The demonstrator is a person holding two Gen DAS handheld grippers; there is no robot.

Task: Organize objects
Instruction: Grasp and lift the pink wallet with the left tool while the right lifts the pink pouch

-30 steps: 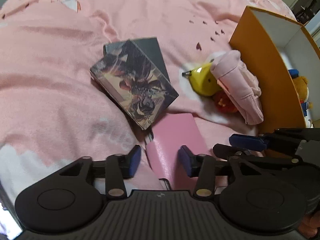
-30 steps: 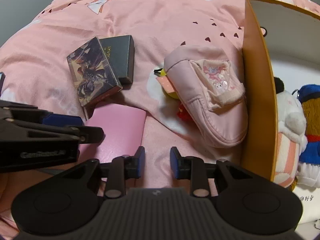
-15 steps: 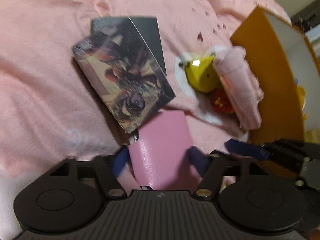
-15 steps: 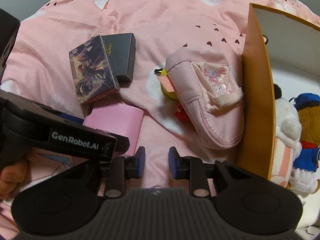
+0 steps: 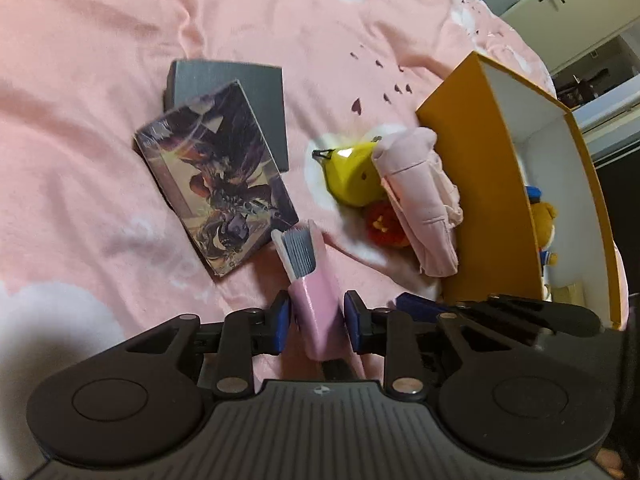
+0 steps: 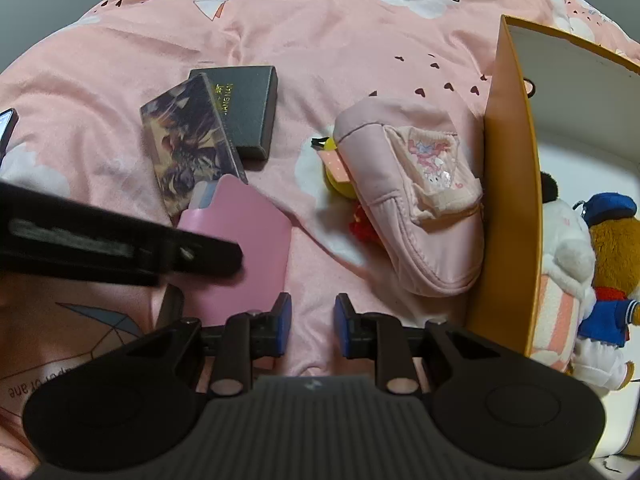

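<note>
My left gripper (image 5: 316, 322) is closing on a pink notebook (image 5: 314, 284), and both blue pads press its covers. The notebook stands on edge, tilted off the pink bedspread (image 5: 100, 60), with its page block showing at the far end. In the right wrist view the same notebook (image 6: 248, 232) rises at an angle behind the left gripper's black housing. My right gripper (image 6: 310, 322) hovers over bare bedspread beside it, jaws narrowing, with nothing between them.
An illustrated box (image 5: 216, 192) leans on a dark grey box (image 5: 228, 84) just beyond the notebook. A pink pouch (image 6: 412, 208) covers a yellow toy (image 5: 352, 176) and a red toy (image 5: 384, 228) against an orange-sided crate (image 6: 508, 200) holding plush toys (image 6: 608, 264).
The left gripper went from wide jaws astride the flat notebook to gripping it, and the notebook tipped up onto its edge. The right gripper's jaws narrowed slightly; it stayed in place.
</note>
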